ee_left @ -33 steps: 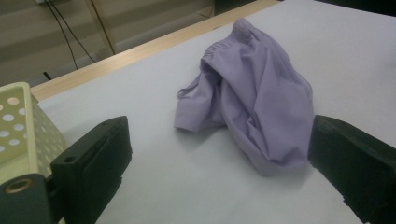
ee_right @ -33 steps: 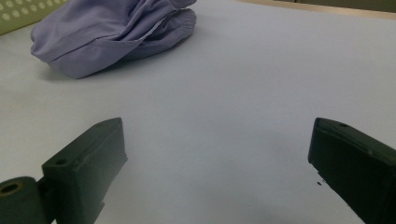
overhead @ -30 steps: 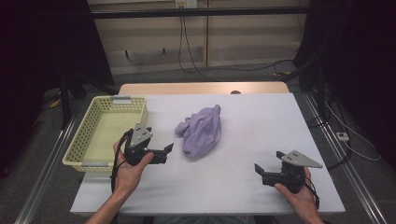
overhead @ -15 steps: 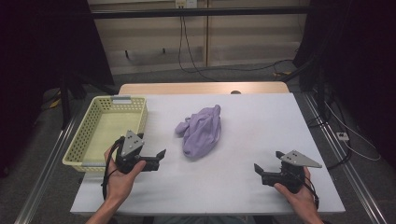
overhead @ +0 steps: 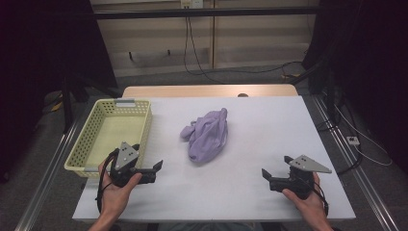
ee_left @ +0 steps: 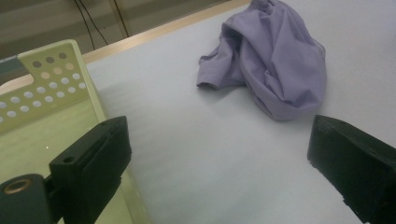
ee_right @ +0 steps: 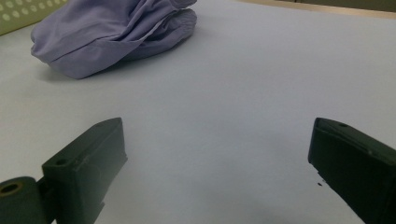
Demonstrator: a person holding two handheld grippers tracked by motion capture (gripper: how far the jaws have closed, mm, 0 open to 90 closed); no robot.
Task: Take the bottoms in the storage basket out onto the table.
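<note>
White table top (overhead: 250,192) fills the middle of the high view, with a wooden edge at the far side, dark curtains left and right, cables on the floor behind. Crumpled purple cloth (overhead: 208,134) lies near the table centre, flat on the surface, touched by nothing. Yellow perforated basket (overhead: 96,139) sits at the left edge, well apart from the cloth; nothing visible inside it. Left gripper (overhead: 155,169) is held in the left hand (overhead: 115,192) at the near left, just beside the basket's near right corner, jaws pointing right. Left gripper view: jaws spread wide, nothing between them, basket wall (ee_left: 56,79) at left, cloth (ee_left: 275,60) ahead and far off. Right gripper (overhead: 267,175) is held in the right hand (overhead: 308,204) at the near right, low over the table, jaws pointing left toward the centre. Right gripper view: jaws also wide apart and empty, bare table between them, cloth (ee_right: 112,37) at the upper left, well apart from the tips. Grey three-cornered plates sit on top of both grippers.
</note>
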